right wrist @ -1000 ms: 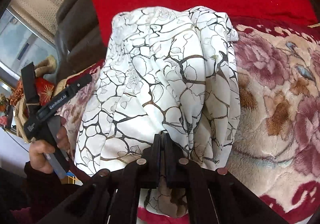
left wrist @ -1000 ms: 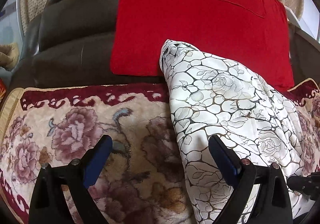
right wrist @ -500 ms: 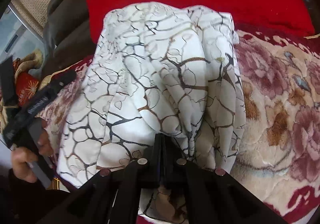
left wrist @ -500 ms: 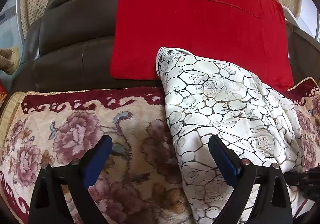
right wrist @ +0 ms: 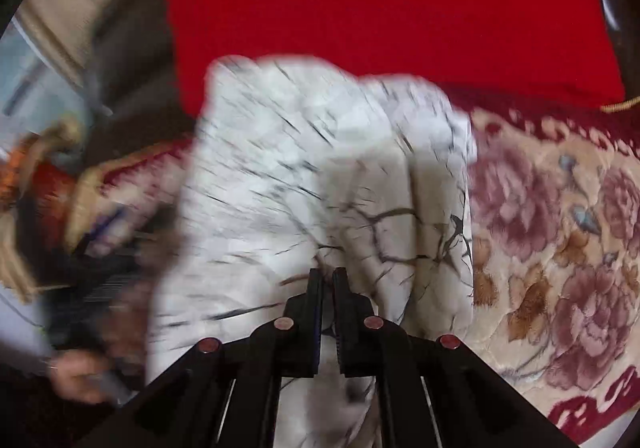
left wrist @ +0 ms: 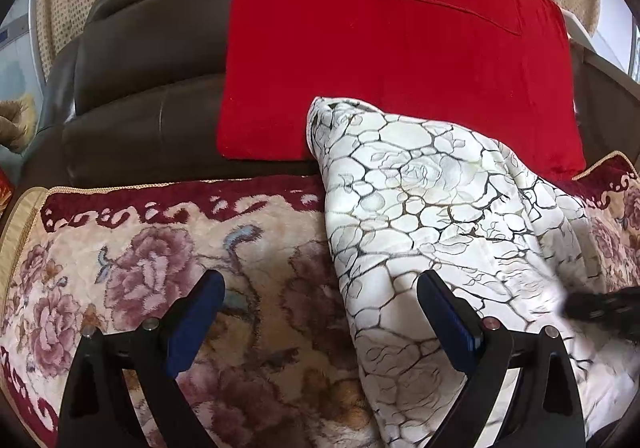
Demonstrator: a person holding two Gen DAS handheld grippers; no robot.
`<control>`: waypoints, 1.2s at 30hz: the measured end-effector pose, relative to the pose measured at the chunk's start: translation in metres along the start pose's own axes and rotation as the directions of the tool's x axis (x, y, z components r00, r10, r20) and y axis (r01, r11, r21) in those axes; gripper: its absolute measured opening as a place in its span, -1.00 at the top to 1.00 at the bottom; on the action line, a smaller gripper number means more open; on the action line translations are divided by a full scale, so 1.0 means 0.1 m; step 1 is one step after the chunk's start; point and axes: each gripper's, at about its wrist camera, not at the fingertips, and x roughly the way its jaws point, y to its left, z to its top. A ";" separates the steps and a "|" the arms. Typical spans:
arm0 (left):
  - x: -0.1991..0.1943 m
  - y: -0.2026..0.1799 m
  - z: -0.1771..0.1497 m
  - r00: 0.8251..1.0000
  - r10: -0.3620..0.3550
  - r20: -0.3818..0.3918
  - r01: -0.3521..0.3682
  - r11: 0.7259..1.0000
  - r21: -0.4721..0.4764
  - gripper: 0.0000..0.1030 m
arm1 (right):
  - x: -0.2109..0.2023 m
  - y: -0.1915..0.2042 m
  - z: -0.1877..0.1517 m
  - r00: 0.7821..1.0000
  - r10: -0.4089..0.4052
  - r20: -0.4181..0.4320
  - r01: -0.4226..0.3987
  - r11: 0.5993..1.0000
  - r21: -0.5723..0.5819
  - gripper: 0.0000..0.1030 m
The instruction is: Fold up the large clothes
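A white cloth with a dark crackle-and-rose print (left wrist: 420, 188) lies bunched on the flowered sofa cover (left wrist: 140, 268), its far end against a red cushion (left wrist: 380, 48). My left gripper (left wrist: 320, 282) hangs open and empty over the cloth's left edge, its right finger above the cloth. In the right wrist view the cloth (right wrist: 300, 168) is blurred and drawn up to my right gripper (right wrist: 327, 272). Its jaws are just opening, a narrow slit shows, and a fold of the cloth is still pinched between the pads. The right gripper's dark tip (left wrist: 600, 306) shows blurred at the cloth's right side.
A dark leather sofa back (left wrist: 152, 60) rises behind the seat. The flowered cover (right wrist: 560, 228) stretches bare to the right of the cloth. A hand (right wrist: 80, 372) holding the left gripper shows blurred at the lower left, with cluttered orange and tan things beyond.
My right gripper has swung with the cloth, dragging its near end; the picture is now motion-blurred and a slit has appeared between its jaws. The left gripper has stayed where it was.
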 end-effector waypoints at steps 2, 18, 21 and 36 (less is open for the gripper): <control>0.02 0.00 -0.01 1.000 -0.003 -0.015 0.003 1.000 0.007 -0.88 | 0.19 -0.10 -0.01 0.999 0.036 0.000 -0.036 0.999 0.028 0.84; 0.03 0.19 0.07 0.961 -0.258 -0.104 0.245 0.962 -0.117 -0.88 | -0.66 -0.67 0.10 0.943 0.188 0.275 -0.242 0.954 0.175 -0.89; 0.07 0.15 0.05 0.965 -0.229 -0.129 0.218 0.971 -0.098 -0.88 | -0.59 -0.70 0.11 0.953 0.168 0.251 -0.217 0.960 0.180 -0.87; 0.11 0.08 0.02 0.984 -0.142 -0.109 0.141 0.990 -0.017 -0.88 | 0.34 -0.50 0.33 0.997 0.046 0.054 -0.054 0.985 0.167 -0.11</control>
